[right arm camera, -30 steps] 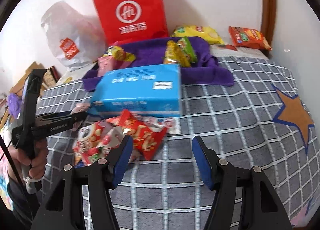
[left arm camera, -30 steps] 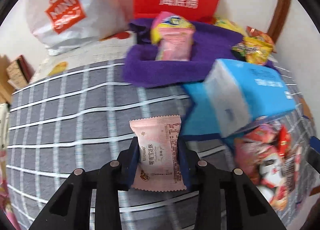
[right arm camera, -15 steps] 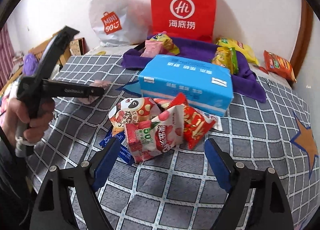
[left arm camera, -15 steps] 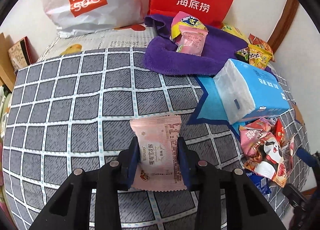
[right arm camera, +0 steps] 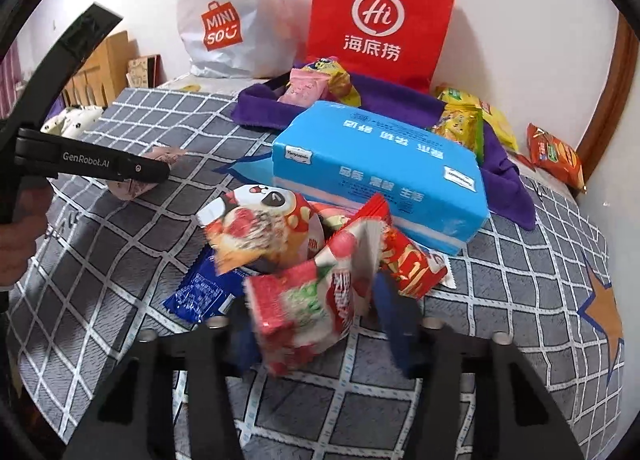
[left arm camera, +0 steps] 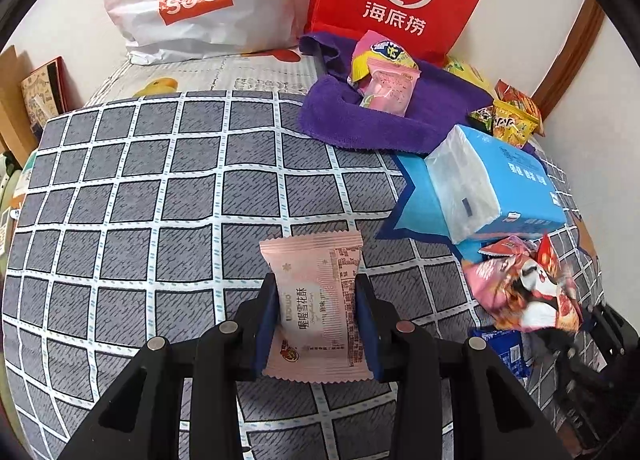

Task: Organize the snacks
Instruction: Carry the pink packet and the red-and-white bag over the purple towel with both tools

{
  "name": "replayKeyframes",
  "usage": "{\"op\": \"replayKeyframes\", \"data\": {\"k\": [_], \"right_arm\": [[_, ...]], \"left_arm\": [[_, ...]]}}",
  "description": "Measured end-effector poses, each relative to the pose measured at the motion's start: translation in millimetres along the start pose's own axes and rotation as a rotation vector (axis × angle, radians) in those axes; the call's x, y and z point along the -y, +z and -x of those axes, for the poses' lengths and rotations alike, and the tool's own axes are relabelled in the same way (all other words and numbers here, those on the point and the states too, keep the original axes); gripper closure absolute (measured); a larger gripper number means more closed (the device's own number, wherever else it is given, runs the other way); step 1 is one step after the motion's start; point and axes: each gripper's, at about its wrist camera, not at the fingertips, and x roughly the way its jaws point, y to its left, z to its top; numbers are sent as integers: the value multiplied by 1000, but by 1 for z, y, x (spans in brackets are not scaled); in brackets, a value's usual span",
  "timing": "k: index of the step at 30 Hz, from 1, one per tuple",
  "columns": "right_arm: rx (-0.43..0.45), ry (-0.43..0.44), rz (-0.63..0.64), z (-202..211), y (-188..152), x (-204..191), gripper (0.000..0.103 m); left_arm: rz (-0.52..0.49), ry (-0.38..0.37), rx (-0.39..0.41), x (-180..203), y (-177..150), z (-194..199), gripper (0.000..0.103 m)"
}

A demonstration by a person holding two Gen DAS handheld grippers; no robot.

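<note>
Snacks lie heaped just ahead of the right gripper (right arm camera: 316, 324), whose jaws are closing around a red-and-white packet (right arm camera: 312, 308) at the near edge of the pile. Beyond it sits a blue tissue pack (right arm camera: 380, 172). The left gripper (left arm camera: 316, 324) pinches a pink snack packet (left arm camera: 316, 300) above the checked bed cover (left arm camera: 160, 200).

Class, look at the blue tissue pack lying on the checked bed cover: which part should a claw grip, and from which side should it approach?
Grip the blue tissue pack across its short width, near the white end facing the open checked cover. Come from above on that side: the pack lies flat, its long faces look too wide, snack packets crowd its front edge and the purple towel sits behind.
</note>
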Motion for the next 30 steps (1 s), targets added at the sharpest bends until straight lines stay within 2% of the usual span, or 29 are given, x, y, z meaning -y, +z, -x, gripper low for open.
{"op": "replayKeyframes", "data": {"k": [4, 8, 16, 23, 30], "right_arm": [[-9, -9, -31, 11, -4, 11, 81], [-15, 11, -83, 22, -11, 26, 82], [-14, -1, -195, 42, -17, 53, 82], [22, -37, -273, 59, -2, 77, 82], [58, -39, -279, 67, 25, 92, 82]], "left_arm": [[0, -16, 3, 4, 0, 3, 68], [-11, -26, 1, 13, 1, 4, 68], [-55, -61, -4, 38, 4, 16, 68], [-107, -72, 4, 63, 9, 32, 68], [-153, -118, -14, 88, 20, 42, 68]]}}
